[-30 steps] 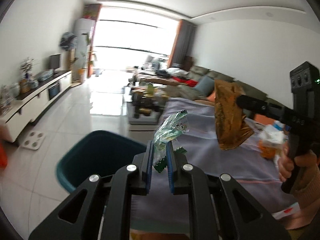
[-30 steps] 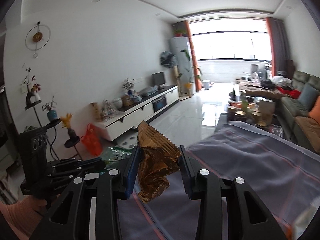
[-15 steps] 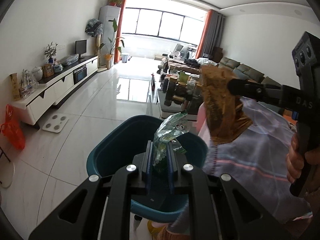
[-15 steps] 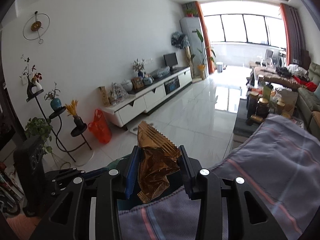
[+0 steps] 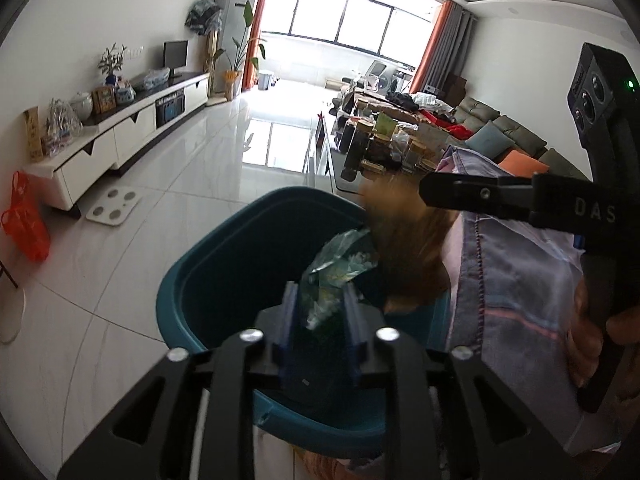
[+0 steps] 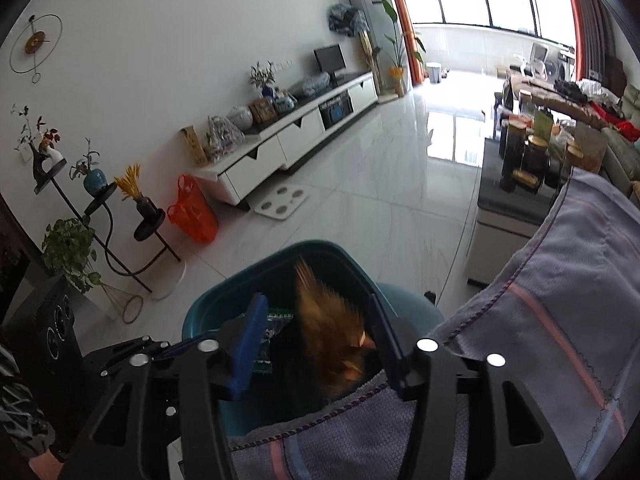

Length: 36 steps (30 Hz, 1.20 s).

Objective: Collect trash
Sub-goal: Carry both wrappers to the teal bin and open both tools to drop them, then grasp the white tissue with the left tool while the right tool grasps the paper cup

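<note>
Step in hand: dropping trash into the teal bin; both grippers hang over its mouth, beside the edge of the striped cloth.

L gripper: jaws have just been opening, now apart; green wrapper sits loose between the pads, not pressed, tip over the bin's inside.

R gripper: jaws have just been opening, now wide apart; brown wrapper between them is motion-blurred, prob. already falling, above the bin interior near its cloth-side rim.

Next, as I judge: let both pieces clear the pads, check the green one doesn't cling to a finger; then lift away and go back to the cloth for remaining trash.
</note>
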### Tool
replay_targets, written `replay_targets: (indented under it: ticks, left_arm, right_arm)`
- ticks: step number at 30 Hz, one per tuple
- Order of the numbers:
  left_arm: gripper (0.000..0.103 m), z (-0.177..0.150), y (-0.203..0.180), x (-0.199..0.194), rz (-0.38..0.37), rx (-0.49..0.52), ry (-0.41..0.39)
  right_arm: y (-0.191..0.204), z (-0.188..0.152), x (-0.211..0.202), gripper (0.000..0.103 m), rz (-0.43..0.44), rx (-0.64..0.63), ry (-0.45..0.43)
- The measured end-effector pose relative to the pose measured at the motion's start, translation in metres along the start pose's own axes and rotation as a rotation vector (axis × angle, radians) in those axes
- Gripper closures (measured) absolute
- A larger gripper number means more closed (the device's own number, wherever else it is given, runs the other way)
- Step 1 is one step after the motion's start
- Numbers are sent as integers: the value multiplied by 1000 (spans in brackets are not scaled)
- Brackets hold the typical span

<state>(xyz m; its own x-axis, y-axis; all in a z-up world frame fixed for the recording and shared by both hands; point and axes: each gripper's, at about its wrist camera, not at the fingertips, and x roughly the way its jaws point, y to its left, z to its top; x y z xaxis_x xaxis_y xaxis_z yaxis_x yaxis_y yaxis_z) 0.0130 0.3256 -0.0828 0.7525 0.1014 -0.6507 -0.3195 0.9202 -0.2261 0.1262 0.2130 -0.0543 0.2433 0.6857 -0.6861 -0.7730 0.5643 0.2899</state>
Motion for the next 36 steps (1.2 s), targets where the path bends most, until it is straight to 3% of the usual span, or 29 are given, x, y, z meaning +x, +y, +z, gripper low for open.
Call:
replay_targets:
  ticks: [3,6,12,16,19,26,36]
  left_arm:
    - [66,0,4,2,-16,-18,7]
    - [49,2,7,4,-23,-37,5]
    - [48,5,-4,-11,-49,-28,-51]
    - [40,10,-25,-37,-75,31,-133]
    - [39,9,-53,-58,-142,87,-188]
    - [36,-12,-125,-76,-315,244,-209]
    - [36,-60,-226,-70,-614,392,-89]
  right_arm:
    - [-3,-2,2,40,2,21,8]
    - [-6,-4,-3,38,2,35,-8]
    - [-10,-12,-36,36,9,46,-75]
    - [-10,-19,-71,31,13,37,-148]
    - [-9,-27,-101,30,9,27,-200]
    - [-31,-65,-174,25,-86,25,-309]
    - [-82,-135,-264,25,-303,103,-369]
